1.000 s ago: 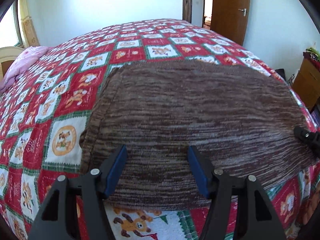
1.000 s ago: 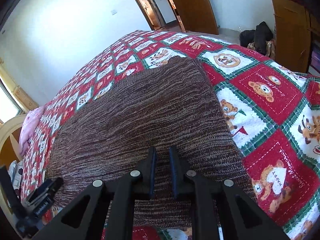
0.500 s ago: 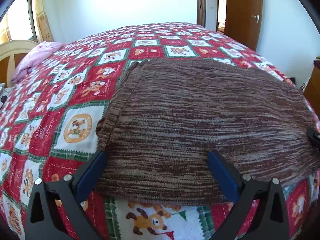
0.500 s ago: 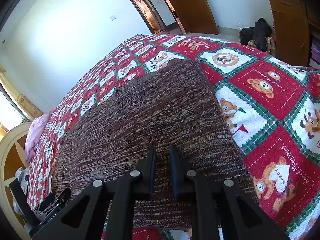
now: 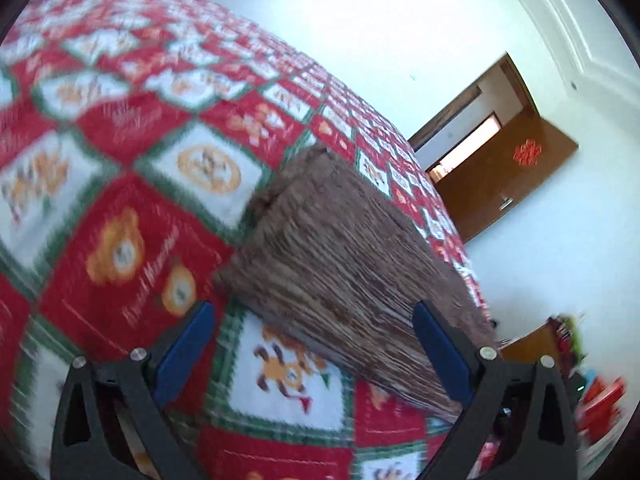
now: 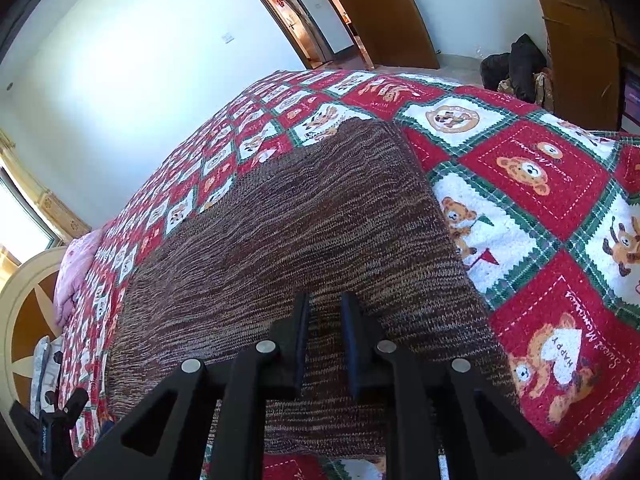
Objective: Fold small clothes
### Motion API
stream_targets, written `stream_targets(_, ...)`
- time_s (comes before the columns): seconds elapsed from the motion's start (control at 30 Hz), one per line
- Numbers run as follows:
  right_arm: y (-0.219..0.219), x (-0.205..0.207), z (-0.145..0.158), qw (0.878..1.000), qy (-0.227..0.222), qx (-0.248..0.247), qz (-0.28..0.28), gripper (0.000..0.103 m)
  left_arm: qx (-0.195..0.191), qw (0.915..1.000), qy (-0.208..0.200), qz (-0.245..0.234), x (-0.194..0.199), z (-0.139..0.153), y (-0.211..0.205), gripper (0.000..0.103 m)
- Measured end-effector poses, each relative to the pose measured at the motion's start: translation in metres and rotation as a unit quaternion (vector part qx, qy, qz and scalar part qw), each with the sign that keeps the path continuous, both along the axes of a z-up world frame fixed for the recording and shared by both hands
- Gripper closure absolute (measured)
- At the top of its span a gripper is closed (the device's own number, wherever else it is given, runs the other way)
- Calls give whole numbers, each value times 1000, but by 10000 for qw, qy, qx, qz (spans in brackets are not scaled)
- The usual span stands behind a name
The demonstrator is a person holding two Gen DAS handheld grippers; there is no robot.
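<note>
White walls and an open brown wooden door (image 6: pixel 394 20) frame a bed covered by a red, white and green patchwork quilt printed with teddy bears (image 6: pixel 552 184). On the quilt lies a brown marled knit garment (image 6: pixel 288 240), folded into a broad flat rectangle, its far right corner reaching a white bear patch and its near edge close to the quilt's near side.

The right gripper (image 6: pixel 325 340) sits low over the near part of the knit. Its two black fingers (image 6: pixel 298 344) are drawn close together with only a narrow slot between them — through that slot the knit shows, but whether any fabric is actually pinched cannot be told from this view.

The left gripper (image 5: pixel 314 350) is tilted and its view is smeared by motion blur. Its blue-padded fingers (image 5: pixel 186 352) are spread wide apart, holding nothing; the left one hangs over a red quilt patch, the right one over the near corner of the knit garment (image 5: pixel 344 264). From this side the garment's thick folded edge faces the camera.

A pink pillow (image 6: pixel 74 264) lies at the head of the bed beside a cream and wood headboard (image 6: pixel 24 320) — and a wooden cabinet (image 6: pixel 580 48) stands by the right wall.
</note>
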State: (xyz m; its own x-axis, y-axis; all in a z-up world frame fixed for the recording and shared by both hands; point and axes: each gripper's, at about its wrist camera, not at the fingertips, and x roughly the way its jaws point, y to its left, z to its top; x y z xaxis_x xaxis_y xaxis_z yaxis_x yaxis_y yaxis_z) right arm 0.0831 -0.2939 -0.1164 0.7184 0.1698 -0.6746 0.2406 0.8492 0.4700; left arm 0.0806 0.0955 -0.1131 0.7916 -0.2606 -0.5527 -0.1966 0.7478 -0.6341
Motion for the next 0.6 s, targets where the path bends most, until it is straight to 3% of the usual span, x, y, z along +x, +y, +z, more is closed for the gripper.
stream_targets(0.07, 1, 0, 0, 10000, 3, -18, 1, 85, 122, 9998, -88, -111, 8, 3, -9, 2)
stream_targets(0.2, 1, -1, 0, 10000, -11, 10, 8, 84, -250, 9994, -124, -199, 39, 3, -12, 3)
stream_targets(0.27, 1, -1, 0, 10000, -14, 16, 9, 84, -261, 9994, -192, -144, 50, 7, -11, 6)
stream_targets(0.4, 0, -1, 0, 10000, -18, 34, 9, 84, -87, 9998, -118, -149, 60, 6, -8, 6)
stream_targets(0.5, 1, 0, 0, 10000, -17, 34, 13, 84, 465, 9982, -142, -347, 48, 6, -13, 15)
stream_targets(0.6, 1, 0, 0, 10000, -19, 37, 15, 83, 368, 9990, -129, -218, 34, 2, -1, 21)
